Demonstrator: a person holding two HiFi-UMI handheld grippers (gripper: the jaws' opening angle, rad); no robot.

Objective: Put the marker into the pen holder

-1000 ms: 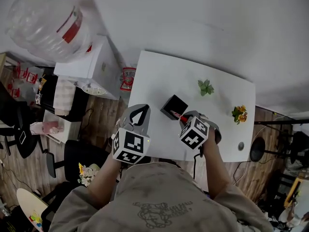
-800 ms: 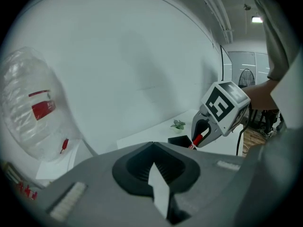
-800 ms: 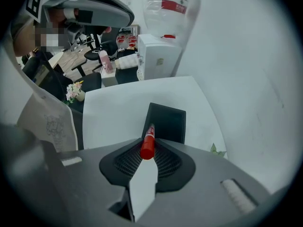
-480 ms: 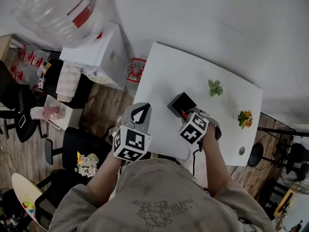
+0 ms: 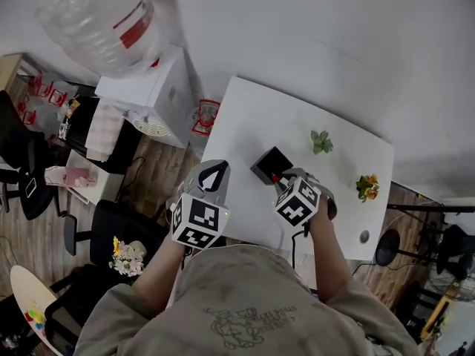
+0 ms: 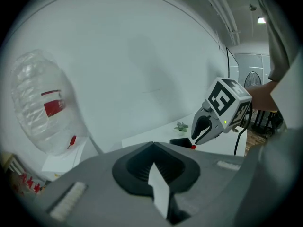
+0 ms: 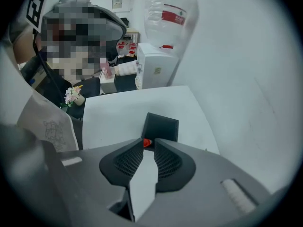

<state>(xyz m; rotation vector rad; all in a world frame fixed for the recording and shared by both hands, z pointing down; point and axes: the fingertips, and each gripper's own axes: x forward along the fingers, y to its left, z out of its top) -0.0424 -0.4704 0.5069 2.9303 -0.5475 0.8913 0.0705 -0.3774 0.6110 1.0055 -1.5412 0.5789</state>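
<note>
From the head view, the black pen holder stands on the white table, toward the front edge and left of middle. The right gripper brings a red-tipped marker to the holder's near rim. The left gripper hangs by the front left corner.

In the left gripper view, its jaws meet with nothing between them.

In the right gripper view, the jaws stand narrow, pinching the marker, with the holder's mouth just ahead. The step in hand looks like insertion. Next, the tip needs to be centred over the opening and lowered before the jaws let go.

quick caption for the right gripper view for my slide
Right gripper, jaws shut on the red-tipped marker, poised just short of the black pen holder on the white table.
</note>
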